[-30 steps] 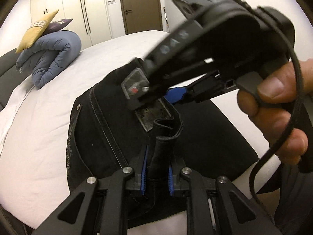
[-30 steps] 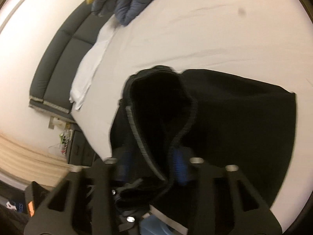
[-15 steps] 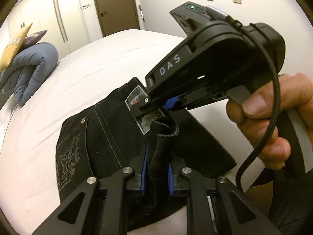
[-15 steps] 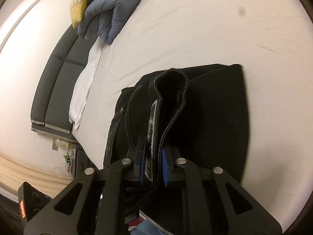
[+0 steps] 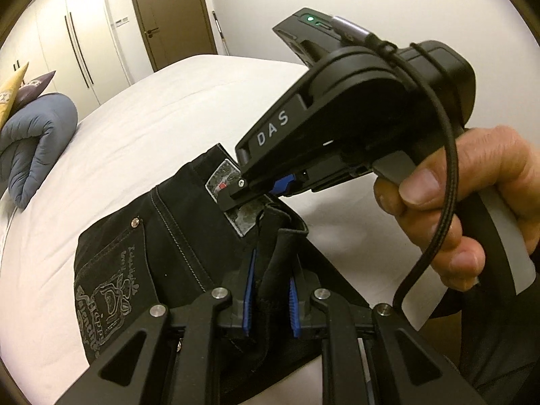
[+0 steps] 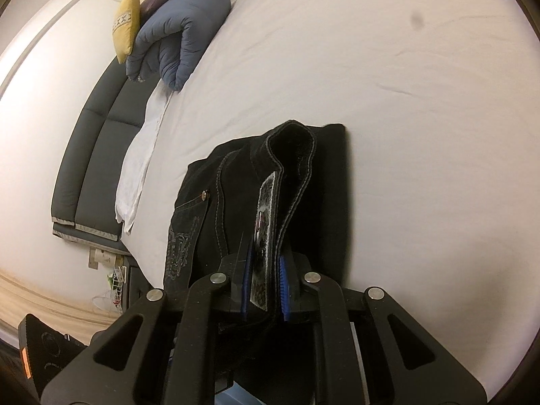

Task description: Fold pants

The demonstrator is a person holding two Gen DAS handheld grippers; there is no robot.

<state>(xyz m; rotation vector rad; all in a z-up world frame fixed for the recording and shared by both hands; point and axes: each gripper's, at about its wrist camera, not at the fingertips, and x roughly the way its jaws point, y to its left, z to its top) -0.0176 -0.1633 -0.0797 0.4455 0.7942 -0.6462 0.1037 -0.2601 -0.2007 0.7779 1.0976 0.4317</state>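
Note:
Black pants (image 5: 175, 236) lie folded on the white bed (image 5: 162, 125), back pocket with pale embroidery facing up. My left gripper (image 5: 271, 290) is shut on a raised fold of the waistband, blue pads pressing the cloth from both sides. Just beyond it, my right gripper (image 5: 266, 190), held by a hand (image 5: 472, 209), pinches the waistband at its grey label. In the right wrist view the pants (image 6: 324, 189) hang forward from my right gripper (image 6: 265, 290), shut on the waistband with the label (image 6: 265, 216) between its pads.
A rolled blue duvet (image 6: 182, 44) and a yellow pillow (image 6: 126, 23) sit at the head of the bed, by a dark grey headboard (image 6: 87, 158). White wardrobes (image 5: 77, 44) and a brown door (image 5: 168, 13) stand beyond the bed. White sheet (image 6: 422, 118) spreads right of the pants.
Both grippers have swung the held waistband across the bed and lowered it. The right gripper's jaws have narrowed onto the cloth. The folded pants now lie more compactly under the grippers.

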